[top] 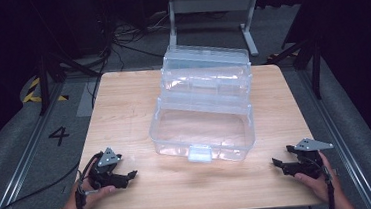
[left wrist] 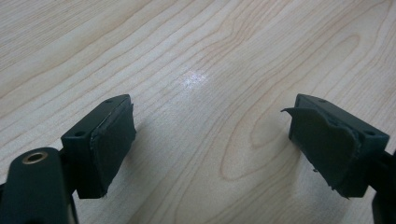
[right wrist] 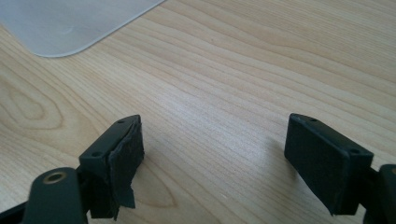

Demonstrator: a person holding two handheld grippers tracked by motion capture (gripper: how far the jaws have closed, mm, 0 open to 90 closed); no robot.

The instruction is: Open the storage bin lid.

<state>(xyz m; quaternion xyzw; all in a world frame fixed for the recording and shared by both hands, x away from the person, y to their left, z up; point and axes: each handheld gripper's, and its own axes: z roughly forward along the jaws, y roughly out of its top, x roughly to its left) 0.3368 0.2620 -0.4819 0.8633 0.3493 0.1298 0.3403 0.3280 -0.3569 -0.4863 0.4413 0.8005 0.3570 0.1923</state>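
Both my left gripper (top: 133, 174) and right gripper (top: 276, 163) gape empty. Clear box (top: 202, 133): light, slick, thin-walled, flexy. I'd pinch the front latch (top: 199, 154) or rim.

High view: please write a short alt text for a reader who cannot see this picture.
A clear plastic box stands open in the middle of a wooden table, its lid tilted up behind it. Near the front edge, a person holds the left hand-held gripper and the right hand-held gripper, both empty and apart from the box.
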